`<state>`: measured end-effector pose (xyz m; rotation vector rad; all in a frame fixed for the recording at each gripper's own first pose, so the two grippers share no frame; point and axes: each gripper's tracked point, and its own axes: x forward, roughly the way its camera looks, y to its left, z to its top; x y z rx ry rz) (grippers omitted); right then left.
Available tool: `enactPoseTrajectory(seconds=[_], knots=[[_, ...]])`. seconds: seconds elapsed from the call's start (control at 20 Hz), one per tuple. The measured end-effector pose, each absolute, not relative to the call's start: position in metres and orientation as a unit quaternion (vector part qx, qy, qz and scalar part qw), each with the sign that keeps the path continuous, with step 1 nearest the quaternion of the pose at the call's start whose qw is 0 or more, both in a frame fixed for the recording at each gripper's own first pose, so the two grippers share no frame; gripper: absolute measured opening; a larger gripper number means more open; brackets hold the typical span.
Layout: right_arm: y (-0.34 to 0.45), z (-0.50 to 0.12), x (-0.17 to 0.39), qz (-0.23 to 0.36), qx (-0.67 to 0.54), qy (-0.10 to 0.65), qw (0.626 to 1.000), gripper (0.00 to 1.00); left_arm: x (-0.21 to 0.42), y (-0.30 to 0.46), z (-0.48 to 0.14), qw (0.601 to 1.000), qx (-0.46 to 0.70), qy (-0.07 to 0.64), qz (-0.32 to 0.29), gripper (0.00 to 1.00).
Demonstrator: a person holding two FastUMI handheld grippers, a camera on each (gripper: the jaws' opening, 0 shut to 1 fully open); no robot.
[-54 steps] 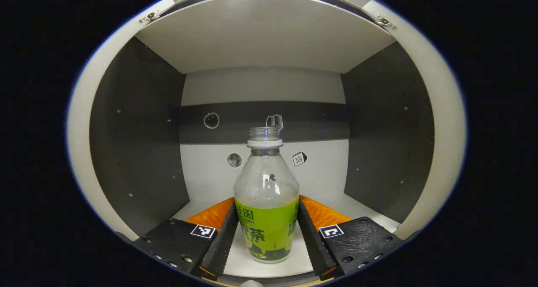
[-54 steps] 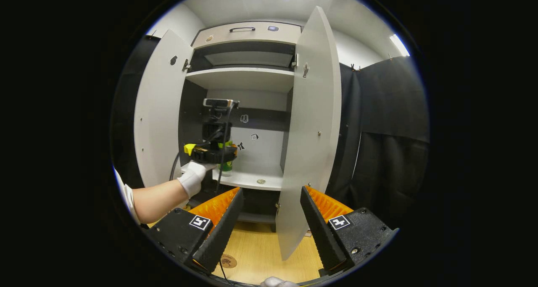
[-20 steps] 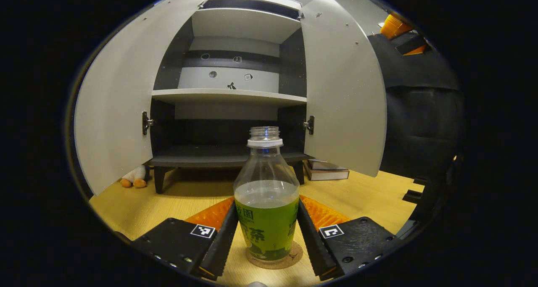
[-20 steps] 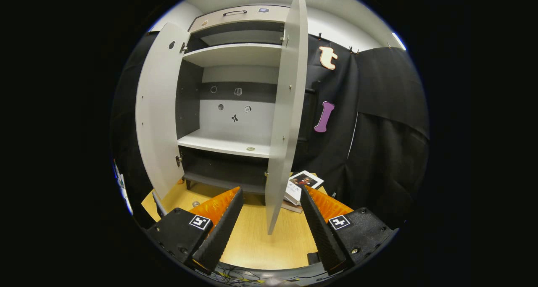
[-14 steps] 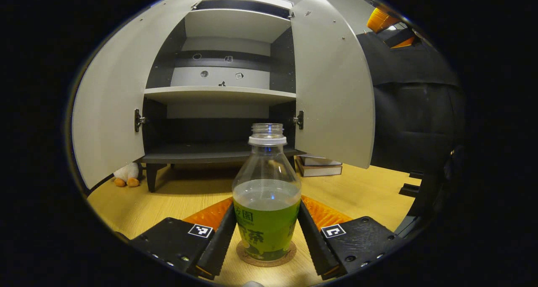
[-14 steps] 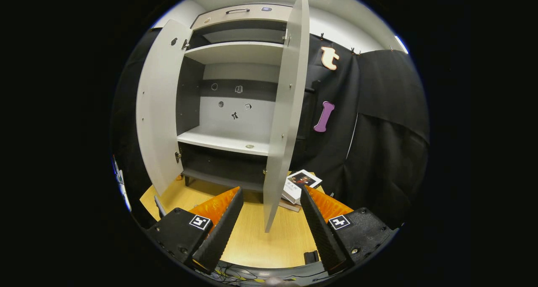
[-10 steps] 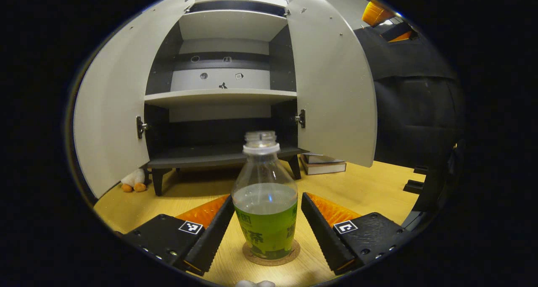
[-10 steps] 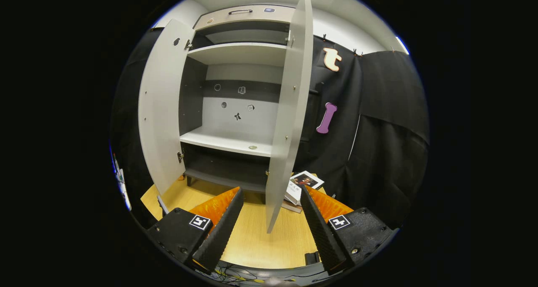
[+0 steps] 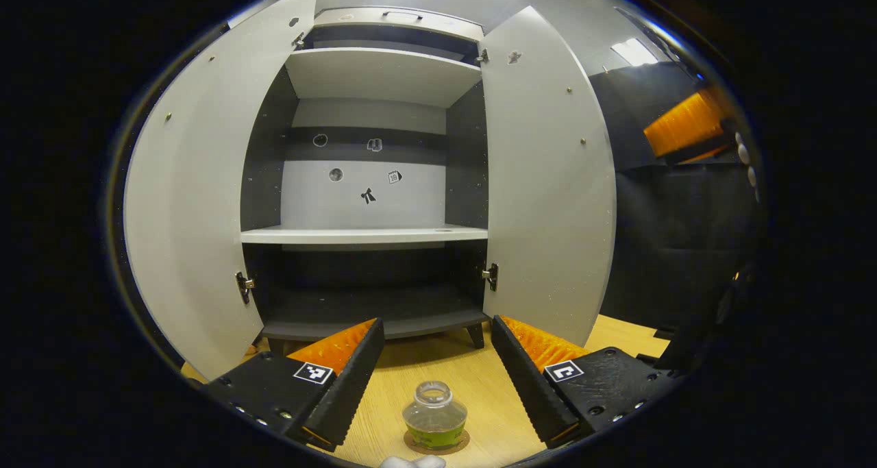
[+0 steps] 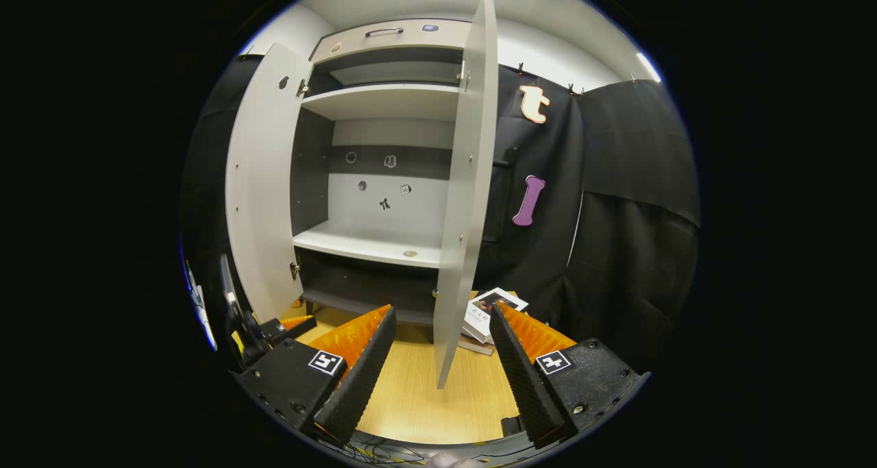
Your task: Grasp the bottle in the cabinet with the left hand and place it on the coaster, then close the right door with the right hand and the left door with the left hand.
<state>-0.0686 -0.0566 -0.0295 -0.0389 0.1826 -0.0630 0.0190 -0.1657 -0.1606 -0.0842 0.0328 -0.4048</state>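
The left gripper (image 9: 433,358) hung above the wooden floor (image 9: 473,386) with its fingers spread wide and nothing between them. Below it the bottle (image 9: 434,416) stood on the round coaster (image 9: 411,445): clear plastic, uncapped, with a green label around its lower body. It stood upright, its long axis vertical and its open mouth pointing up. The right gripper (image 10: 438,358) was also spread and empty, facing the edge of the open right door (image 10: 466,201); the left door (image 10: 264,180) stood open too.
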Motion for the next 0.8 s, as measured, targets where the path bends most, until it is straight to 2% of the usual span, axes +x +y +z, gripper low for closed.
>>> enactPoseTrajectory(seconds=[0.45, 0.8], knots=[[-0.095, 0.008, -0.061, -0.062, 0.000, 0.031, 0.998, 0.84, 0.009, -0.061, -0.065, 0.994, -0.022, -0.004, -0.105, 0.96], [-0.156, 0.028, -0.044, -0.110, 0.011, 0.005, 0.994, 0.84, -0.040, 0.019, -0.040, 0.999, -0.004, -0.003, -0.036, 0.96]])
